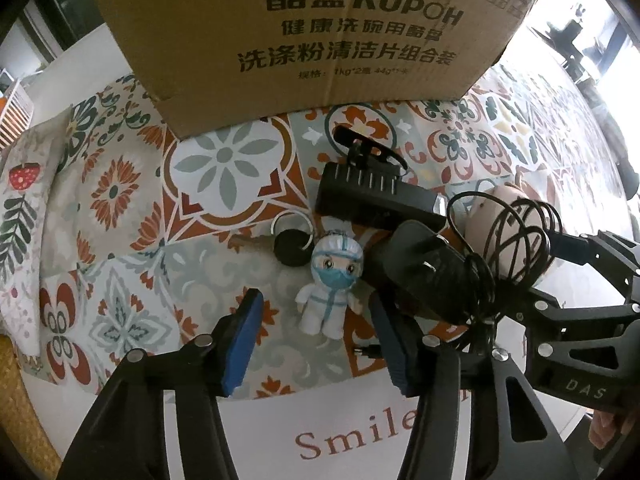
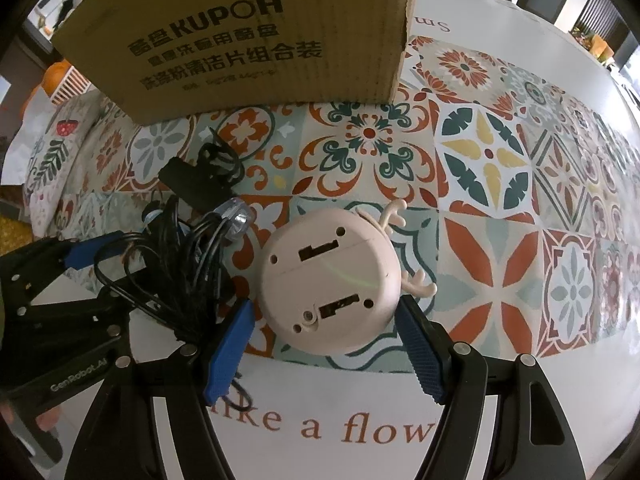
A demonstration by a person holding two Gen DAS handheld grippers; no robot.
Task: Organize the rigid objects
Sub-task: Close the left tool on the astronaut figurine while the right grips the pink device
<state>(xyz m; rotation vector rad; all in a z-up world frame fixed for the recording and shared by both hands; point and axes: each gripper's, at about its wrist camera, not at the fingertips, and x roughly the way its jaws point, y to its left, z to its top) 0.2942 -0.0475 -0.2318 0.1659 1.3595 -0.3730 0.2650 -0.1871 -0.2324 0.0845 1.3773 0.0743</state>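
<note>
A small white figurine in a protective suit and blue mask [image 1: 330, 286] lies on the patterned tablecloth between my left gripper's open blue fingers [image 1: 320, 340]. A black key fob on a ring [image 1: 291, 242] lies just beyond it. A black charger with tangled cable [image 1: 432, 276] and a black device with slots [image 1: 368, 192] lie to its right. My right gripper [image 2: 326, 348] is open around a round pink gadget with antlers [image 2: 330, 280], pads beside it, not clearly touching. The cable bundle [image 2: 176, 276] sits to its left.
A large cardboard box [image 1: 320, 36] stands at the back of the table, also in the right wrist view [image 2: 256, 32]. The other gripper shows at the left in the right wrist view [image 2: 56, 320]. The tablecloth [image 2: 500, 168] stretches to the right.
</note>
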